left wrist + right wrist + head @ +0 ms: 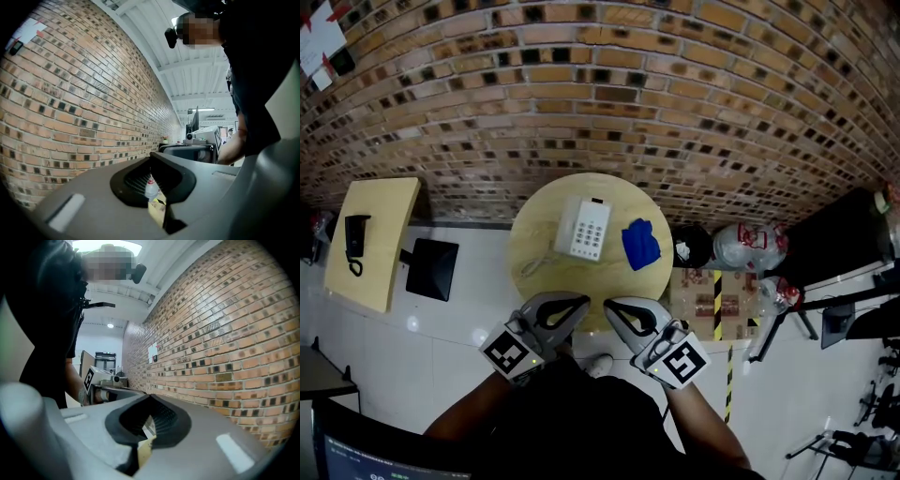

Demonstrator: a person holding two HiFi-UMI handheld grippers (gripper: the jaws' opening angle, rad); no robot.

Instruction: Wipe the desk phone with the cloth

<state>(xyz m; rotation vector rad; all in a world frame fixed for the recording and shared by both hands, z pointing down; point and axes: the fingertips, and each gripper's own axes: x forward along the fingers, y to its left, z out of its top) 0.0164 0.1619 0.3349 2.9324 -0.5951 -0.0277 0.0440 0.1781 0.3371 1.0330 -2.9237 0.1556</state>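
Note:
In the head view a white desk phone (584,227) lies on the round wooden table (534,234), its cord trailing to the left. A crumpled blue cloth (640,244) sits just right of the phone, apart from it. Both grippers hover at the table's near edge, well short of the phone and the cloth. My left gripper (580,303) is shut and empty and points right. My right gripper (610,306) is also shut and empty and points left, so the two tips nearly meet. In each gripper view the jaws, left gripper (151,158) and right gripper (150,397), are closed with nothing between them.
A brick wall (609,103) runs behind the table. A yellow board (380,234) with a black handset (354,240) and a black panel (431,269) lie to the left. Right of the table are a dark round object (692,246), a clear plastic bag (748,246), a black surface (839,239) and a stand (778,328).

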